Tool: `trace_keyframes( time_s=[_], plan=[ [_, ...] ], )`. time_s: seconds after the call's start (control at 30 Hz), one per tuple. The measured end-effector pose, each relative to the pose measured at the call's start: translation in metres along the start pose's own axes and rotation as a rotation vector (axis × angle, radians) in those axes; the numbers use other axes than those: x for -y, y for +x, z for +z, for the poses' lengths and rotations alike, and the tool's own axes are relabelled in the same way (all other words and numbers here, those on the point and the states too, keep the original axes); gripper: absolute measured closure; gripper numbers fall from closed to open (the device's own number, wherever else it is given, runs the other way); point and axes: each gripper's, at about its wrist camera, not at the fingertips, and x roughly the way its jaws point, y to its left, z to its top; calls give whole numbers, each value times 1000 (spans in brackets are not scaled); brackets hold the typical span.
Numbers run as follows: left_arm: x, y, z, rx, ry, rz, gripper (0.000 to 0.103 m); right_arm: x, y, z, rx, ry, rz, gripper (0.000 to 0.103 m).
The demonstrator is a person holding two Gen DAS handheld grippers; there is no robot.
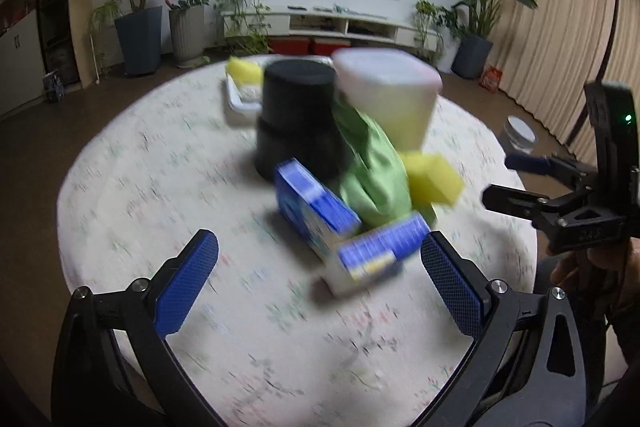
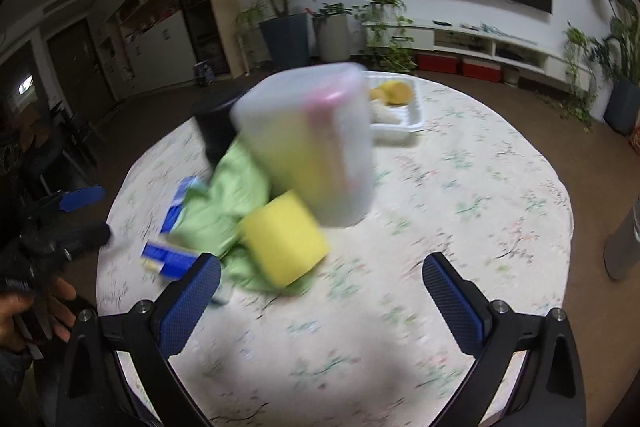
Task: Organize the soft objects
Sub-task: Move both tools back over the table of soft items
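Both views are motion-blurred. A crumpled green cloth [image 1: 374, 175] [image 2: 224, 203] lies mid-table against a yellow sponge [image 1: 434, 179] [image 2: 284, 239]. Two blue-and-white packs [image 1: 316, 209] [image 1: 380, 255] lie in front of the cloth; in the right wrist view they [image 2: 172, 251] sit left of it. A white tray [image 1: 240, 95] [image 2: 404, 115] at the far side holds another yellow sponge [image 1: 242, 69] [image 2: 394, 91]. My left gripper [image 1: 320, 267] is open, low over the table, its right finger close to the nearer pack. My right gripper [image 2: 322, 279] is open, just short of the near sponge.
A translucent lidded container [image 1: 390, 95] [image 2: 308, 143] and a black cylinder [image 1: 298, 115] [image 2: 216, 127] stand behind the cloth. The round table [image 1: 160, 167] [image 2: 480, 187] has a floral cover. The right gripper body [image 1: 560, 203] and a hand [image 2: 36, 311] flank the pile. Plants and a TV cabinet lie beyond.
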Motion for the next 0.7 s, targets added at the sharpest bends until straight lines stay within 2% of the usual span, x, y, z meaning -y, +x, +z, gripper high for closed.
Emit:
trace_keyframes(
  time_s=[0.3,0.5,0.7],
  plan=[
    [25,9,-23,-3,34,29,0,-24,7,-25,-8,-45,-57,0],
    [26,30,-20,-16,12,62,0,-24,21,-20,-14,-66,-77,0],
    [18,49,-16,-58,-48,51,0,-18,37,-7,-21,-84,-71,0]
  ],
)
